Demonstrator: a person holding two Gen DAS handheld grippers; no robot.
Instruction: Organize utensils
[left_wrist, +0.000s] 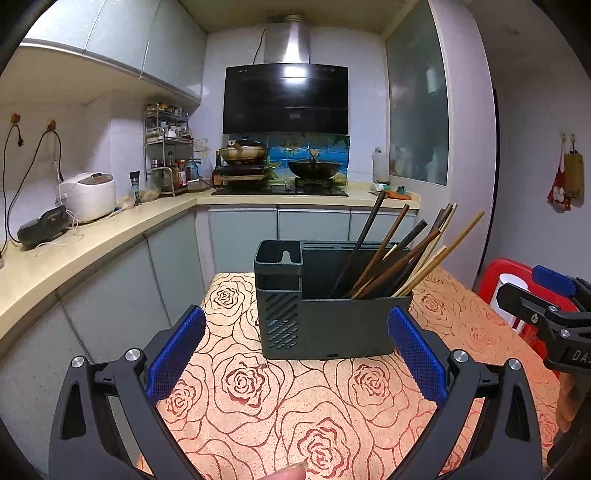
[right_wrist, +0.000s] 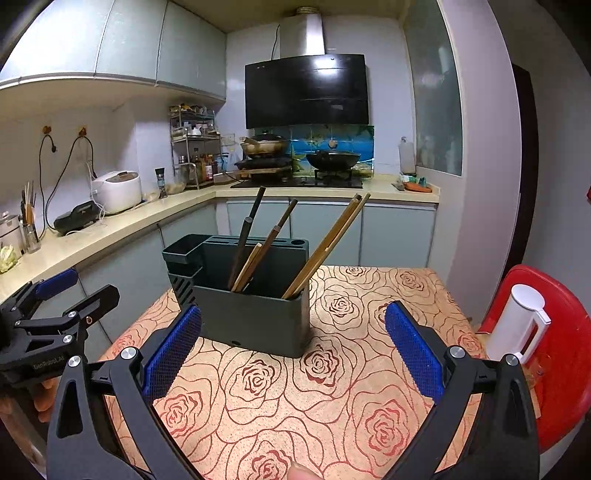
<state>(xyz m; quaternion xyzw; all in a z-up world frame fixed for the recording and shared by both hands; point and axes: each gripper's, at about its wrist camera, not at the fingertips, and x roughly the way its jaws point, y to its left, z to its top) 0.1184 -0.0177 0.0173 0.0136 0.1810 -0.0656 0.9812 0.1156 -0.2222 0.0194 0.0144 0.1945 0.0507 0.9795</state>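
A dark grey utensil holder (left_wrist: 325, 317) (right_wrist: 255, 314) stands on the rose-patterned tablecloth (left_wrist: 258, 398) (right_wrist: 332, 387). Several chopsticks (left_wrist: 399, 258) (right_wrist: 325, 243), dark and light wood, lean out of its large compartment. Its small side compartment (left_wrist: 279, 258) looks empty. My left gripper (left_wrist: 295, 350) is open just in front of the holder, nothing between its blue pads (left_wrist: 177, 354). My right gripper (right_wrist: 293, 347) is open too, close to the holder's front, and shows at the right edge of the left wrist view (left_wrist: 546, 314). The left gripper appears at the left of the right wrist view (right_wrist: 55, 317).
A red plastic stool (right_wrist: 554, 354) with a white container (right_wrist: 517, 321) stands right of the table. A kitchen counter (left_wrist: 92, 236) runs along the left and back with a rice cooker (left_wrist: 88, 195), spice rack, stove and woks. A fingertip shows at the bottom edge.
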